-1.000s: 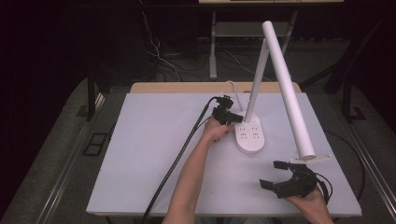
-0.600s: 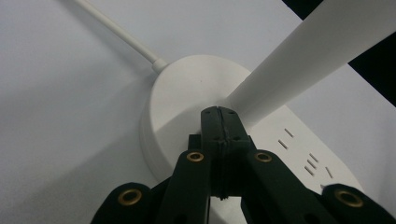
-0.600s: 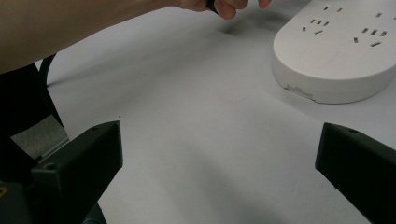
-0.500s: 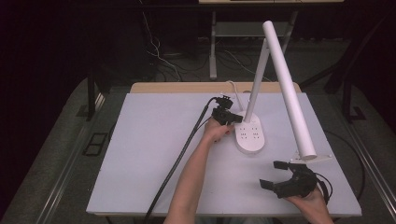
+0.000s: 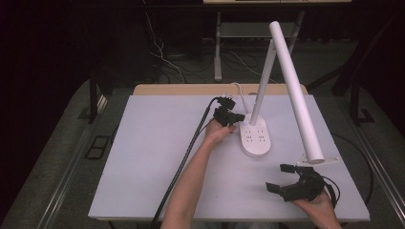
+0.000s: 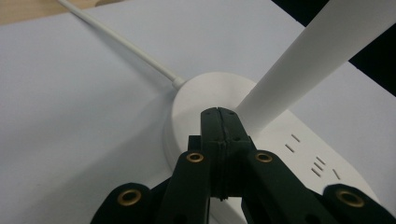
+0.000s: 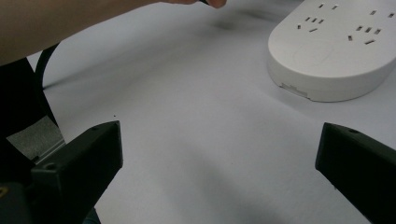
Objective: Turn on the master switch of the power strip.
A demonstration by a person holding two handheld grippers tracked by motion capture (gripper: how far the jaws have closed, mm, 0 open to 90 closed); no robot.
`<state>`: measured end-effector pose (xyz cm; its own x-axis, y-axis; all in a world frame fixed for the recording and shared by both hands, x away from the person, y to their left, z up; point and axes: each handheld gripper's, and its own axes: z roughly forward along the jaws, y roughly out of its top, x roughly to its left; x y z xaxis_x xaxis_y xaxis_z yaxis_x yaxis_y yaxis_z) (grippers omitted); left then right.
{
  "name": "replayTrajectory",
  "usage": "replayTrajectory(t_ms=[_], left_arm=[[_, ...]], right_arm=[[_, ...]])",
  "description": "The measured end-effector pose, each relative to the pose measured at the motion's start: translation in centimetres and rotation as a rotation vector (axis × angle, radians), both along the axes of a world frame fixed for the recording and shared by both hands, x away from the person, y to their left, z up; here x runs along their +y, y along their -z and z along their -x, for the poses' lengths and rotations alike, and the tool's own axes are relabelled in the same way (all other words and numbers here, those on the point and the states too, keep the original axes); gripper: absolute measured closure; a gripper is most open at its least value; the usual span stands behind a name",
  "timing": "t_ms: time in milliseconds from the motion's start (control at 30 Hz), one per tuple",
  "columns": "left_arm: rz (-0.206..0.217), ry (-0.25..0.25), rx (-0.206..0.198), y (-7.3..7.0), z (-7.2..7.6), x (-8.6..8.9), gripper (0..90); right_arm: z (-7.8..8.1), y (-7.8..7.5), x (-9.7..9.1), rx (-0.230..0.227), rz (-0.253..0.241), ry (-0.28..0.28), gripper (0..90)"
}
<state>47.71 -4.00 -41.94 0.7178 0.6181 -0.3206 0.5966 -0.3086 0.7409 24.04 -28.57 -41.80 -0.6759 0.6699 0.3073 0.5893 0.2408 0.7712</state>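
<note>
Pressing closed jaws against a lamp base, with the other gripper idle nearby.

The table [image 5: 157,157] carries a white desk lamp whose long head [image 5: 296,90] slants from high at the far side down over the right gripper [image 5: 282,177]. Its stem [image 5: 261,83] rises from the far end of the oval base [image 5: 255,138], which bears rows of socket slots and a white cord [image 6: 116,44] running off behind. The left gripper [image 6: 218,114] has its jaws pressed together with nothing between them, tips touching the base just beside the foot of the stem. The right gripper rests near the table's front edge, jaws spread wide apart and empty, the base lying ahead of them and well apart. A forearm [image 7: 70,21] crosses beyond its left jaw.
</note>
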Motion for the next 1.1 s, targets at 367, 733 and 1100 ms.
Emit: replayTrajectory(t_ms=[367, 733, 1100], left_arm=[[0.036, 0.017, -0.035, -2.3, 0.7, 1.9, 73.5], [0.030, 0.050, -0.065, -4.0, 2.2, 4.1, 25.1], [0.046, 0.094, -0.043, -5.0, 3.8, 7.2, 0.0]], right_arm=[[-0.2, 0.0, 0.2, 0.006, 0.002, 0.004, 0.2], [-0.1, 0.1, 0.2, -0.004, 0.001, -0.001, 0.3], [-0.1, 0.1, 0.2, -0.006, 0.001, 0.000, 0.2]])
